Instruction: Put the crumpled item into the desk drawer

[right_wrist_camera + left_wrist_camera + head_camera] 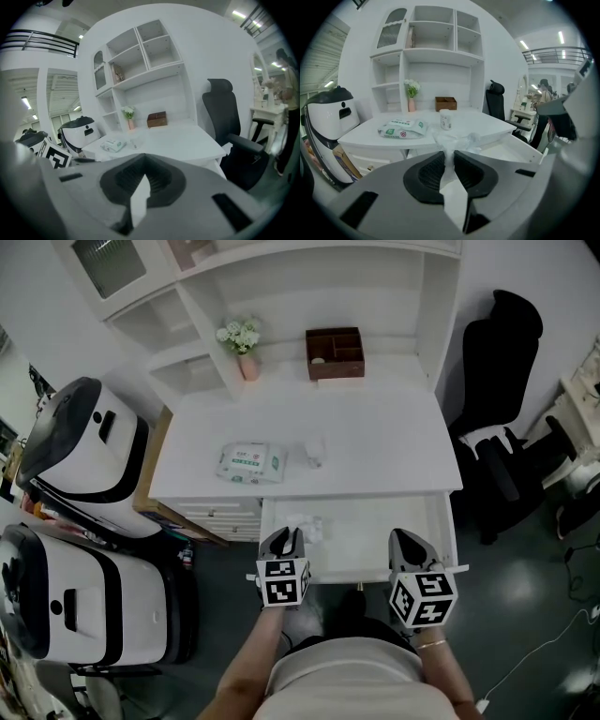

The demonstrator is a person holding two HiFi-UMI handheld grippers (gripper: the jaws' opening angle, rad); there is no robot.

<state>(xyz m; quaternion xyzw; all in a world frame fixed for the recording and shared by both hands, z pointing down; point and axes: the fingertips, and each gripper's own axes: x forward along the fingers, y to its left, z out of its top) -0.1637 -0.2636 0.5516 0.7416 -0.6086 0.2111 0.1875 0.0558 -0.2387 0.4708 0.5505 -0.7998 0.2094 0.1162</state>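
Note:
The crumpled item (456,141), a wad of clear white plastic, is pinched between the jaws of my left gripper (449,157). In the head view that left gripper (283,538) hangs over the front left corner of the open desk drawer (375,526), with the crumpled item (307,526) sticking out past its tips above the drawer's inside. My right gripper (406,540) is over the drawer's front right part. In its own view the right gripper (143,174) has its jaws together with nothing between them.
On the desktop (375,442) lie a wet wipes pack (251,463) and a small white cup (313,453). At the back stand a brown box (335,352) and a flower vase (244,341). A black office chair (497,427) is on the right, white machines (80,456) on the left.

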